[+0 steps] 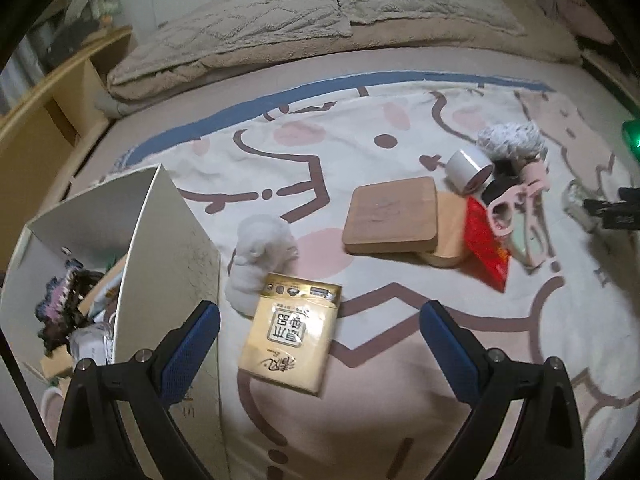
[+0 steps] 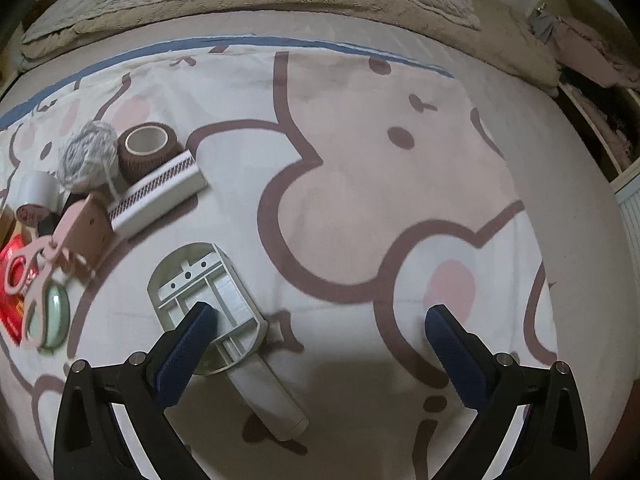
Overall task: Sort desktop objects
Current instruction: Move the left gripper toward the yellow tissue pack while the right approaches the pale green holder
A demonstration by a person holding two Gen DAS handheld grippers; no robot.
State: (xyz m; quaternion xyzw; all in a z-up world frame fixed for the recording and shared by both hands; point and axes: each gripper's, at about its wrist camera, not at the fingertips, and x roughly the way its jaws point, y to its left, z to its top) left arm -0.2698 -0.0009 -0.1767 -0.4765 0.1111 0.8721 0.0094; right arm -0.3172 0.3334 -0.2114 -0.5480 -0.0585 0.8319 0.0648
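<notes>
The tissue pack (image 1: 290,332) lies on the bedspread (image 1: 380,128) just beside the box (image 1: 168,240), between the left gripper's (image 1: 320,344) spread jaws, probably the next pick. The right gripper (image 2: 320,344) hangs spread over the tape dispenser (image 2: 216,312).

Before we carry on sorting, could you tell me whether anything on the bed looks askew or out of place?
Mostly the heap: the square wooden board lies tilted, overhanging a round wooden piece, and the pink scissors sprawl over the red packet. The yellow tissue pack lies crooked beside the white box. Nothing looks spilled or damaged.
</notes>
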